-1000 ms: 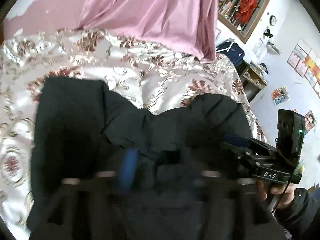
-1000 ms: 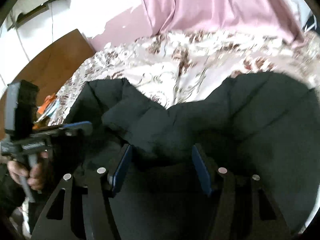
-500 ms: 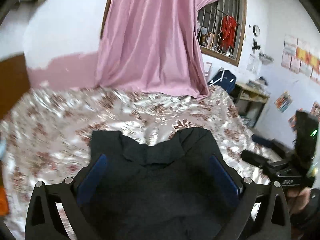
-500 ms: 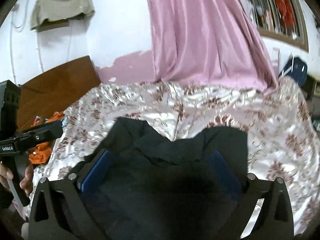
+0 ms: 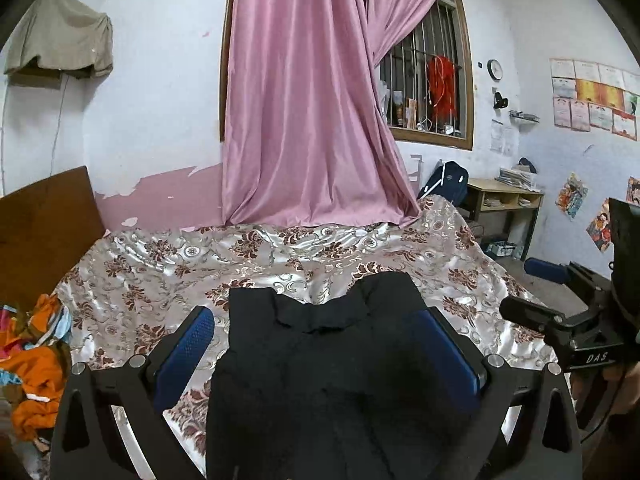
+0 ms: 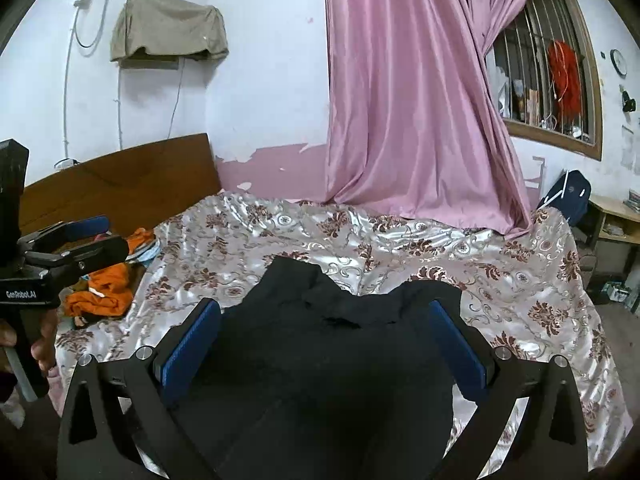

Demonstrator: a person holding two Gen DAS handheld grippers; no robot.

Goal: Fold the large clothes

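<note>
One black garment [image 5: 336, 376] sits bottom centre of both views, on the floral bedspread [image 5: 280, 248] of the bed. My left hand-held gripper [image 5: 320, 360] and right hand-held gripper [image 6: 324, 352] are both spread wide, nothing pinched. My worry: the satin looks slick, so a careless grab could drag the fold apart, or bunch it toward the orange clothes [image 6: 100, 296] at left.

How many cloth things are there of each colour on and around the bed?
Black garment: 1
Orange clothes pile: 1
Pink curtain: 1
Flowered bedspread: 1
Beige cover on the wall: 1
Total: 5
</note>
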